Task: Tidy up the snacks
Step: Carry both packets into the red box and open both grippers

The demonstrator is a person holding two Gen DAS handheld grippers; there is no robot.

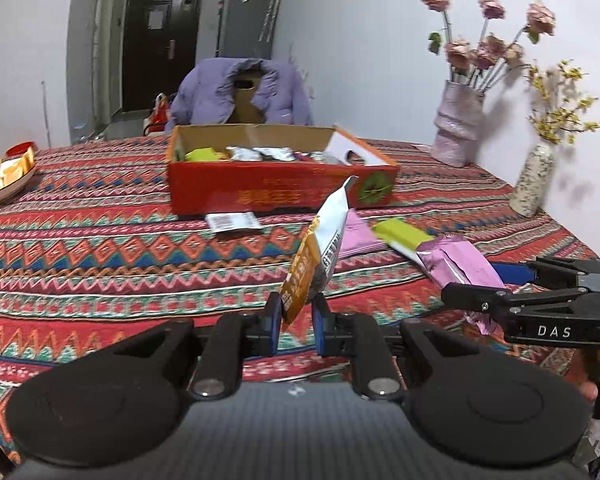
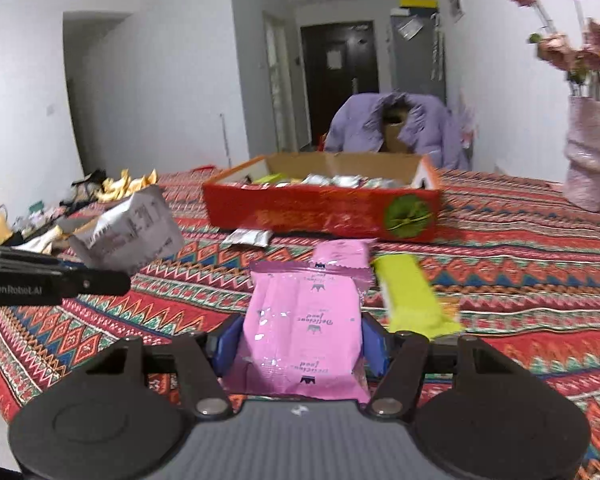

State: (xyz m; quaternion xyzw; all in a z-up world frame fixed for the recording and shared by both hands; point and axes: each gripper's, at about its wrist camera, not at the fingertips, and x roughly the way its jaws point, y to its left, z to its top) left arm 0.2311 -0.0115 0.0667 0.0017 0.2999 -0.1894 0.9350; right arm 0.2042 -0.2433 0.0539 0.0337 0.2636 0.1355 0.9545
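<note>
My left gripper (image 1: 296, 312) is shut on the lower corner of an orange-and-white snack packet (image 1: 326, 240), which stands up above the patterned tablecloth (image 1: 100, 260). My right gripper (image 2: 300, 344) is shut on a pink packet (image 2: 304, 320), its blue pads pressing both sides; the same pink packet (image 1: 460, 264) shows at the right of the left wrist view. Ahead stands the open red cardboard box (image 1: 280, 192) (image 2: 320, 212) holding several packets. On the cloth before it lie a second pink packet (image 2: 342, 256), a yellow-green packet (image 2: 412, 300) and a silver packet (image 2: 248, 237).
Two vases with flowers (image 1: 458, 128) (image 1: 534, 184) stand at the table's right side. A plate of gold-wrapped snacks (image 1: 4, 178) sits at the far left. A chair draped with a purple jacket (image 1: 240, 92) is behind the box.
</note>
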